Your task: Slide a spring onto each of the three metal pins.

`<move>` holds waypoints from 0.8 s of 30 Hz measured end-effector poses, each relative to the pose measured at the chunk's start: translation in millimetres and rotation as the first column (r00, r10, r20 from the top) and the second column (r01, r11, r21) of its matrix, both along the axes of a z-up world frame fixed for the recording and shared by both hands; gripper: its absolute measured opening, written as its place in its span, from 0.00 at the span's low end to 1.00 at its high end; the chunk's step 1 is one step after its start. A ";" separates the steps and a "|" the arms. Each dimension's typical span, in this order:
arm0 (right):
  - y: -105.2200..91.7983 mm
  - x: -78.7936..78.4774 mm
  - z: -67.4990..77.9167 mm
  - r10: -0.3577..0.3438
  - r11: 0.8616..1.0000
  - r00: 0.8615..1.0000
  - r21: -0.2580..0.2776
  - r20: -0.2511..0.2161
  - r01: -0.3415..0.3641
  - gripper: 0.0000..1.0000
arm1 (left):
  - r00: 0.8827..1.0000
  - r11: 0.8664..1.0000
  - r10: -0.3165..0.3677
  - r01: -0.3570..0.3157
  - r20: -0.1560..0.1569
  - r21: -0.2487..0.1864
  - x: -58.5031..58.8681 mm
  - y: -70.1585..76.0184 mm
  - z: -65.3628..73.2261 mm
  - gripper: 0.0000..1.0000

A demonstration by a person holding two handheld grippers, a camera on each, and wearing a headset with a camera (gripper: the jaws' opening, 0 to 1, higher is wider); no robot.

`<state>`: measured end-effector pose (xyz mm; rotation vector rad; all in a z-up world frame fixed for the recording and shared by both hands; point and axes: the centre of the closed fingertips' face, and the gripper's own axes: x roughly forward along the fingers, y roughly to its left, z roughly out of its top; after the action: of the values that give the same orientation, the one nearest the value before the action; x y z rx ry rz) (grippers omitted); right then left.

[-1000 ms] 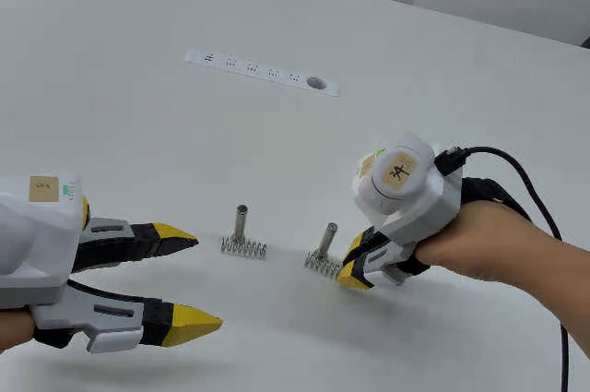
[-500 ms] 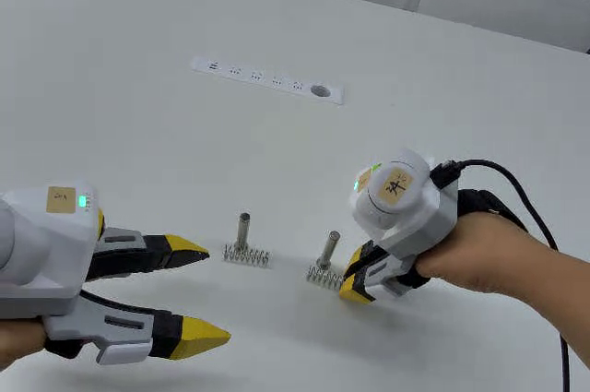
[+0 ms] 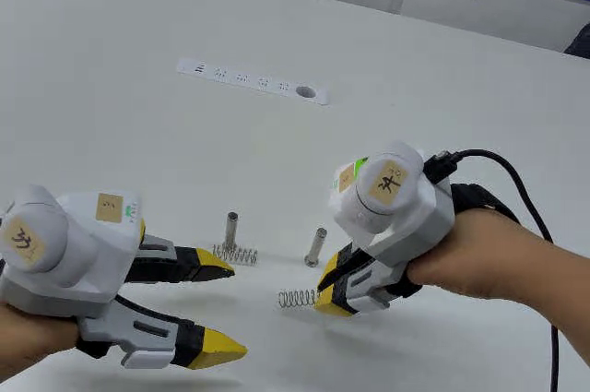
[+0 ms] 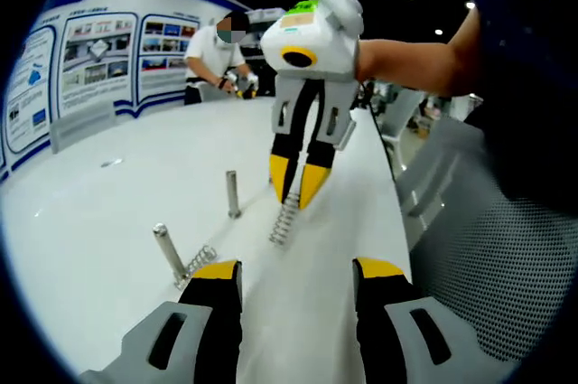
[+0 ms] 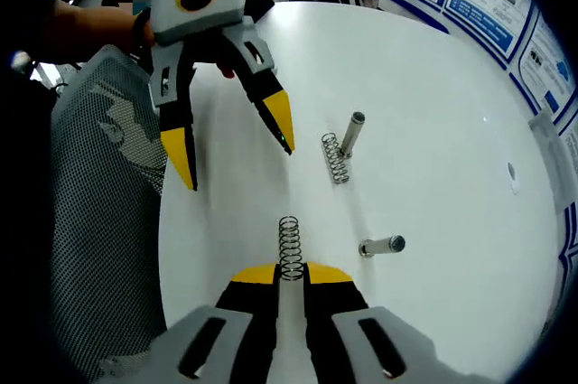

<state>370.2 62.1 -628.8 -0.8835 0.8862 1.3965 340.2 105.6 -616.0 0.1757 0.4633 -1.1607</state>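
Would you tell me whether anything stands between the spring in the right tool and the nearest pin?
Nothing visible does: only bare table lies between the spring and that pin; the other spring lies by the farther pin.

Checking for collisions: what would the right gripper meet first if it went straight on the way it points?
The right gripper, shut on a small coiled metal spring, points across bare white tabletop at the open, yellow-tipped left gripper. That gripper would probably come first, spring end leading; depth is uncertain.
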 end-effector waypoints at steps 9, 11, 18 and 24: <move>17.4 -16.1 16.2 0.041 0.999 0.999 0.032 0.005 -0.041 0.11 | 0.997 0.997 -0.074 0.073 0.017 0.025 3.5 -13.0 -1.4 0.45; 21.3 -19.2 19.2 0.049 0.998 0.999 0.038 0.004 -0.049 0.11 | 0.996 0.996 -0.087 0.086 0.021 0.032 4.7 -14.5 -2.4 0.43; 28.2 -25.9 24.7 0.065 0.997 0.998 0.046 0.004 -0.065 0.11 | 0.992 0.993 -0.117 0.115 0.044 0.040 3.9 -18.4 -2.4 0.32; 33.5 -31.2 29.2 0.071 0.996 0.997 0.060 0.000 -0.071 0.11 | 0.989 0.989 -0.138 0.135 0.051 0.053 0.4 -17.9 -4.2 0.19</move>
<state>339.0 95.5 -599.6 -0.8759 0.8171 1.4779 340.6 87.7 -620.2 0.2846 0.4376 -1.2759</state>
